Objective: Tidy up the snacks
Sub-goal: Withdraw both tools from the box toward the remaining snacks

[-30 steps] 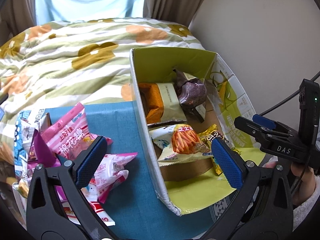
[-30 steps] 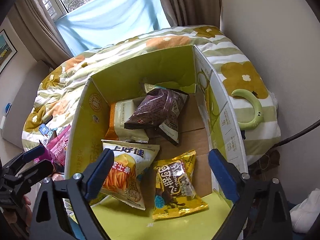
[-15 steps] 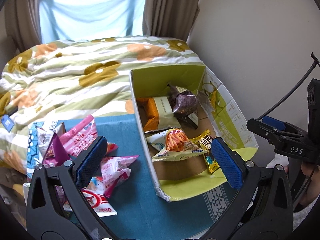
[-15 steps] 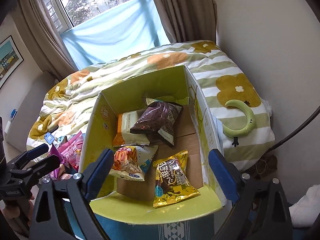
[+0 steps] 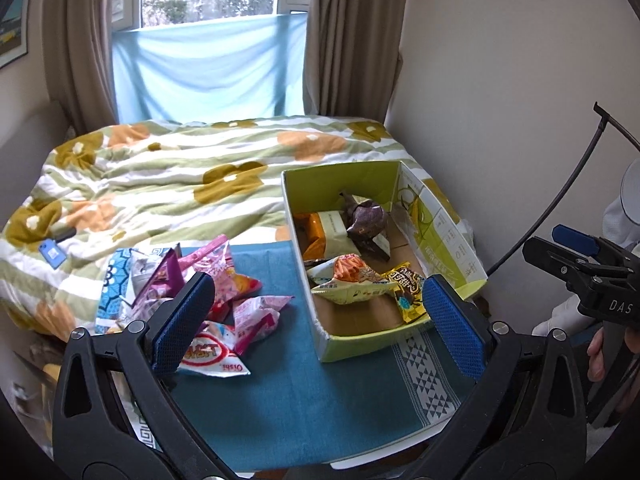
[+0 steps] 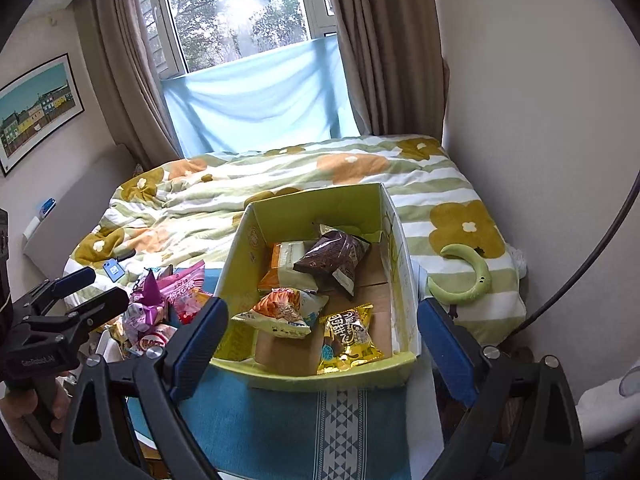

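A cardboard box (image 6: 316,376) with green-yellow walls sat on a teal cloth (image 5: 288,392), against a rumpled floral quilt (image 5: 168,184). Crinkly snack bags (image 6: 348,336) lay inside it; glossy pink packets (image 5: 224,304) were heaped just left. Both the left gripper (image 5: 316,320) and right gripper (image 6: 320,344) hung empty, jaws wide apart.

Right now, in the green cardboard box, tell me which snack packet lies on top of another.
The dark brown foil packet at the back of the box. It leans across the orange-and-cream packet; the crisp bag and gold packet lie flat on the bottom.
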The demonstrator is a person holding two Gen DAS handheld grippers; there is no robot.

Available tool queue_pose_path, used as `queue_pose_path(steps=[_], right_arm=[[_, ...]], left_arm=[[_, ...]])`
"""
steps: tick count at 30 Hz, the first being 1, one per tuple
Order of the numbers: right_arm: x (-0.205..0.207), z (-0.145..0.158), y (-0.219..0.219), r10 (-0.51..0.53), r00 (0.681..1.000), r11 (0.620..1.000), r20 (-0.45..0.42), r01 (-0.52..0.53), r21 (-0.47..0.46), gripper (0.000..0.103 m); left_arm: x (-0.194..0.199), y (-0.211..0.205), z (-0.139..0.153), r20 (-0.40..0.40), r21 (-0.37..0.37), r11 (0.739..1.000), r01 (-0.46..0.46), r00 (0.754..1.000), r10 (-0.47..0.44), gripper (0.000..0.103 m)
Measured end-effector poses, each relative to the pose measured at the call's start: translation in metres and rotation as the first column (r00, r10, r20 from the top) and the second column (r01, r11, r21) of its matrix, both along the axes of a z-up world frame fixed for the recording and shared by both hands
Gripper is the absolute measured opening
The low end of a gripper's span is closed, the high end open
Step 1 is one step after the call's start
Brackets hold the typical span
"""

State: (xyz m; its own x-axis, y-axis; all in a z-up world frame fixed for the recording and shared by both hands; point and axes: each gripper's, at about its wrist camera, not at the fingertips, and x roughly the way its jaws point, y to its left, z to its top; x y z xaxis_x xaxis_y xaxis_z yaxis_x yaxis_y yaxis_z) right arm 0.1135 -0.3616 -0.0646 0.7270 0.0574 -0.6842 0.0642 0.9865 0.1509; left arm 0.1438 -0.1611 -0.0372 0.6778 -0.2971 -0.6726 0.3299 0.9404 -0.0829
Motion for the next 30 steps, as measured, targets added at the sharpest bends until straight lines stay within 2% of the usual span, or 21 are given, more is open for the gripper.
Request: queue_pose_path(steps=[8,16,23,30], right_arm=[[-0.037,0.008,0.018,0.055,0.998,0.998,0.035,-0.055,-0.007,0.094],[-0.048,-0.003,0.058,0.192,0.981,0.981,0.032,-0.192,0.018,0.094],[-0.046,-0.007,0.105,0.294,0.955,0.956,0.03,-0.294,0.017,0.094],[-0.025,-0.009,0.153,0.34,0.939,0.939,0.049,-0.342,0.037,0.094]], left_arm=[[-0.062,0.039,0.008,0.027,0.016,0.993,-0.114,0.993,0.113,0.103],[-0.102,0.101,0.008,0.019,0.035,0.962,-0.271,0.962,0.271,0.103],[-0.108,0.159,0.004,-0.001,0.008,0.936,-0.352,0.936,0.352,0.103],[-0.091,0.218,-0.008,-0.03,0.027,0.919,-0.392,0.919,0.393,0.103]])
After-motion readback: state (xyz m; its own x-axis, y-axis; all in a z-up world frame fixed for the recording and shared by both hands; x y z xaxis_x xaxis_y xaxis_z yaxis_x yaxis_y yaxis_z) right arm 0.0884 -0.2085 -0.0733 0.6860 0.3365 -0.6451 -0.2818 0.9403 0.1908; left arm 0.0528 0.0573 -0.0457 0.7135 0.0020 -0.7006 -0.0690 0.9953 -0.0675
